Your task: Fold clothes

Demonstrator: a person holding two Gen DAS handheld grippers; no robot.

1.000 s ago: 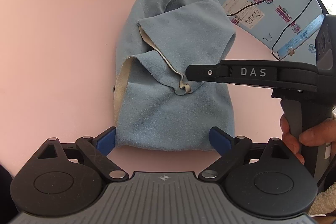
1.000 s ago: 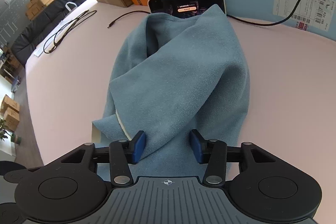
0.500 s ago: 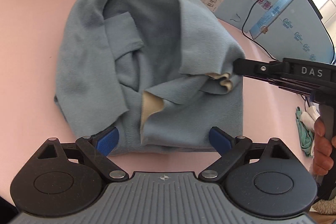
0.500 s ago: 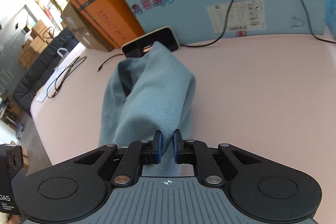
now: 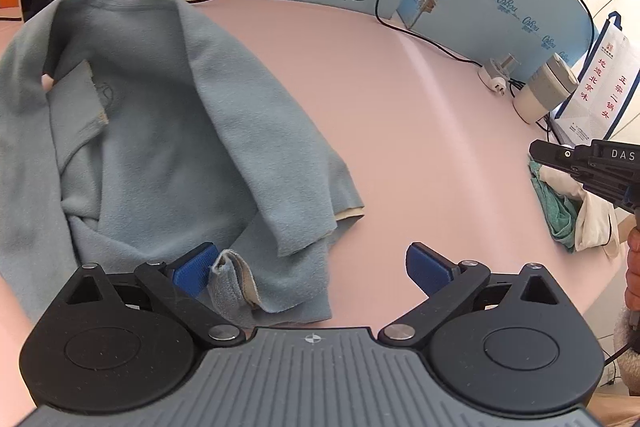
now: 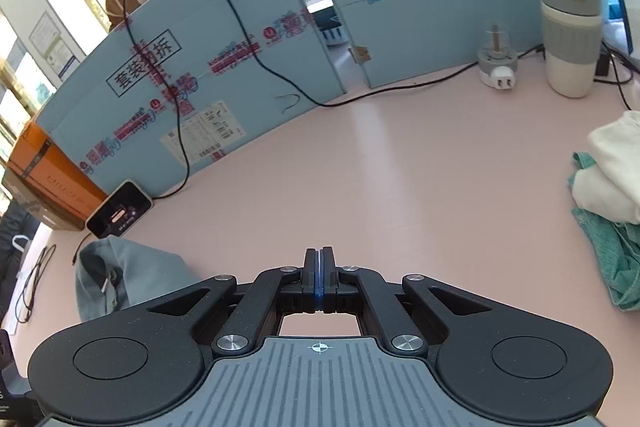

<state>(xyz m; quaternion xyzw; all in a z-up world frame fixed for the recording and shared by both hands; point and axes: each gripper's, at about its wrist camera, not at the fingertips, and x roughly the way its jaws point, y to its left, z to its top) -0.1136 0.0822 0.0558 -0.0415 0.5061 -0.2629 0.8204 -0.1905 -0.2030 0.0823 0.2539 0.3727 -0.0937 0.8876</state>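
Blue fleece — the garment — lies rumpled on the pink desk, spread over the left half of the left wrist view, with one sleeve flung out to the right so its cuff rests flat on the desk. A small fold of hem stands just beside the left pad of the left claw. That claw hangs low over the near edge of the garment, its jaws opening to their widest; nothing is pinched between them, though the hem fold touches or nearly touches the left pad.

From the right wrist view, the right claw is closed tight on nothing, pads together, and points at bare desk well apart from the garment, which shows only at the lower left. A heap of other clothes waits at the right edge.

Judging by the layout, the step in hand is spreading the piece flat before any fold — neither claw holds cloth. The next move likely calls for the right claw to open and return to the sleeve or the right hem, while the left claw closes on the near hem, so the two can pull the body smooth.
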